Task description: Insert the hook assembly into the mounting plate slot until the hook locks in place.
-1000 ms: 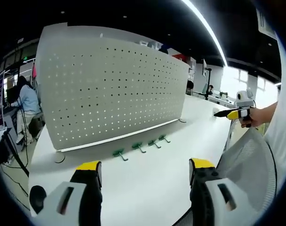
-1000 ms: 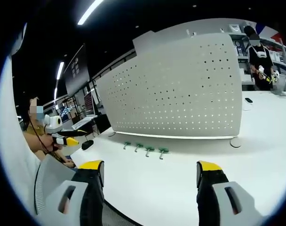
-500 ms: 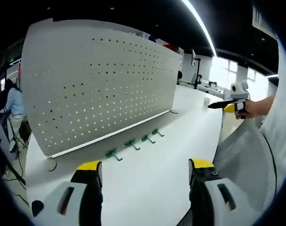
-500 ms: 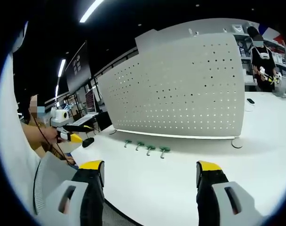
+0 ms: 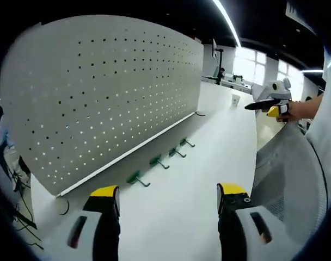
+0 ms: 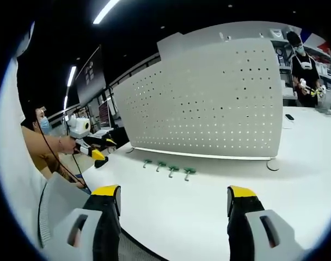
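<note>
Where the left gripper view looks along the white table, four green hooks lie in a row just before the upright perforated mounting plate. Left gripper: jaws wide apart, empty. Right gripper view: same hooks beneath plate; right gripper wide apart, empty. No legible writing.

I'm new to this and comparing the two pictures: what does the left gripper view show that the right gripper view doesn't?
Left gripper view alone: bright windows at the far end of the room. Right gripper view alone: a person in dark clothes standing past the pegboard's right end, and a dark sign hanging at left. Both: the white pegboard standing on the white table, four green hooks lying in a row before it, and open jaws.
</note>
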Motion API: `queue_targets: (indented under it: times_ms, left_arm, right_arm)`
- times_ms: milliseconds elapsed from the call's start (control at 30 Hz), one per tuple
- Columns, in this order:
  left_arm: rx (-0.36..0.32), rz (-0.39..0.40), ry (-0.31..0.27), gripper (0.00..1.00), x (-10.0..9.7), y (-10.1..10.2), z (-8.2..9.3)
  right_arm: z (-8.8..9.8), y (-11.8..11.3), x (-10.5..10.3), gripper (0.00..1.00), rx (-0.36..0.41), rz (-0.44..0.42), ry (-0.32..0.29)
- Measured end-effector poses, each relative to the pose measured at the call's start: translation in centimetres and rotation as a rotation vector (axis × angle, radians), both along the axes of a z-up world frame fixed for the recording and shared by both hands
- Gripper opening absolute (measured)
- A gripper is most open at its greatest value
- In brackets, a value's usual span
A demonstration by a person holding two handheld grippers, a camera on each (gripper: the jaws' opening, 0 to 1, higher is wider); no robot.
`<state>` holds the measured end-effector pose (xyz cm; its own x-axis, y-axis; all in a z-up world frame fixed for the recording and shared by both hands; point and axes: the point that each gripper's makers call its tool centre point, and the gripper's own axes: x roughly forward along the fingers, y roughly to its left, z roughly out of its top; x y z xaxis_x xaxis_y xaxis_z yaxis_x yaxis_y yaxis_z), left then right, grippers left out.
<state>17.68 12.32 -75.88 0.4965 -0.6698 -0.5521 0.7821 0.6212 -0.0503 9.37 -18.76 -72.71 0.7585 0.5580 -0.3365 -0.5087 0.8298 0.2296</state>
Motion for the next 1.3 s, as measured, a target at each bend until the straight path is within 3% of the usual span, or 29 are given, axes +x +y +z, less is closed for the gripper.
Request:
queue_targets:
  times_ms: [867,1300]
  left_arm:
    - [0.100,-0.152,0.024,0.77,3.4,-1.3,-1.2]
    - [0.169,-0.206,0.048,0.77,5.0,-0.2,-2.7]
  right_arm:
    - [-0.1,0.1,0.1,0.77,-0.003,-0.009,0.006]
    - [-0.2,0.3,-0.1,0.76,0.002,-0.013,0.009]
